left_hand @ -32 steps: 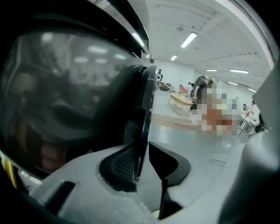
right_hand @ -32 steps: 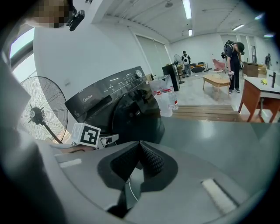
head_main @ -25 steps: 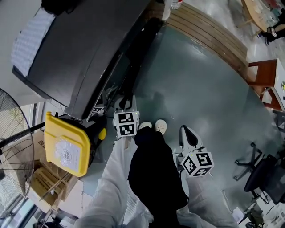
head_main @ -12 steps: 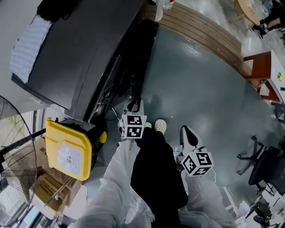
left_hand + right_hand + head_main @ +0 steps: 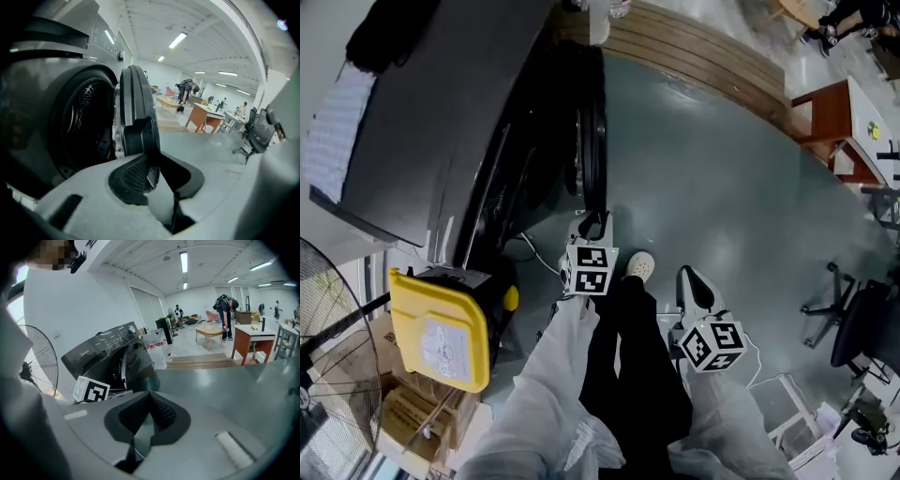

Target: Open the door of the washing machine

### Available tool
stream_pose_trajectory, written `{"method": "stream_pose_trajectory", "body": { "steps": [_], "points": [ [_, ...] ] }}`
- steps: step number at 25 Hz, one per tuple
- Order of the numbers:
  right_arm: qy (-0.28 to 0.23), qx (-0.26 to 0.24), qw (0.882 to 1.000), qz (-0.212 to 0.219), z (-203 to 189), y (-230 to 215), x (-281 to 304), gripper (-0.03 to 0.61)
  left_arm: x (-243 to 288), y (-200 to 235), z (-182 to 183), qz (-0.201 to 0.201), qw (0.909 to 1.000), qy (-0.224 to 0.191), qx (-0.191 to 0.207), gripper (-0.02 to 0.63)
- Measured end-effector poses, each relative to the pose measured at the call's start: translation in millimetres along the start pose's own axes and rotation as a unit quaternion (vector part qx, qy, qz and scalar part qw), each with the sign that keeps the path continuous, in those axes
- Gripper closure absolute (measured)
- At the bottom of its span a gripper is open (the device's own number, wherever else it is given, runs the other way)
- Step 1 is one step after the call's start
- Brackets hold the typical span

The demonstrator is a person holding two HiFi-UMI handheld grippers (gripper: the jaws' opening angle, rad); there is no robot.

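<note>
**Head view.** The washing machine [image 5: 441, 117] lies ahead-left of both tongs. Its door [image 5: 592, 155] stands swung out, edge-on, just beyond the left tongs [image 5: 596, 223]. The right tongs [image 5: 697, 281] hang well apart from it.

**Left gripper view.** Only here does the door's rim show between the narrow, opening pads, with the drum [image 5: 85, 122] to their left. The door is probably a stiff, fairly heavy hinged panel, best taken at the rim's handle, opposite the hinge.

**Right gripper view.** The right tongs are pressed together and empty. The door is far ahead-left.
</note>
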State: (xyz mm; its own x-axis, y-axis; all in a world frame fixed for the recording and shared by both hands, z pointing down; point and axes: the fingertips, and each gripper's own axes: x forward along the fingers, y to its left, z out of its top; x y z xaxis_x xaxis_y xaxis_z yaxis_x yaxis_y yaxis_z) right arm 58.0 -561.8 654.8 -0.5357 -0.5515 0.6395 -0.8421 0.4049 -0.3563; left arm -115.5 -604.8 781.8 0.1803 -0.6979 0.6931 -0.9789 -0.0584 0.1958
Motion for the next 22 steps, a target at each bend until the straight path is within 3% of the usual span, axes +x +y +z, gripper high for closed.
{"method": "stream_pose_trajectory", "body": {
  "steps": [10, 22],
  "points": [
    [-0.001, 0.009, 1.000, 0.012, 19, -44, 9, 0.571, 29, -52, 15, -0.012, 0.9998, 0.004, -0.014, 0.520],
    [0.035, -0.018, 0.996, 0.079, 64, -124, 41, 0.571, 80, -119, 43, 0.031, 0.9980, 0.010, -0.054, 0.512]
  ]
}}
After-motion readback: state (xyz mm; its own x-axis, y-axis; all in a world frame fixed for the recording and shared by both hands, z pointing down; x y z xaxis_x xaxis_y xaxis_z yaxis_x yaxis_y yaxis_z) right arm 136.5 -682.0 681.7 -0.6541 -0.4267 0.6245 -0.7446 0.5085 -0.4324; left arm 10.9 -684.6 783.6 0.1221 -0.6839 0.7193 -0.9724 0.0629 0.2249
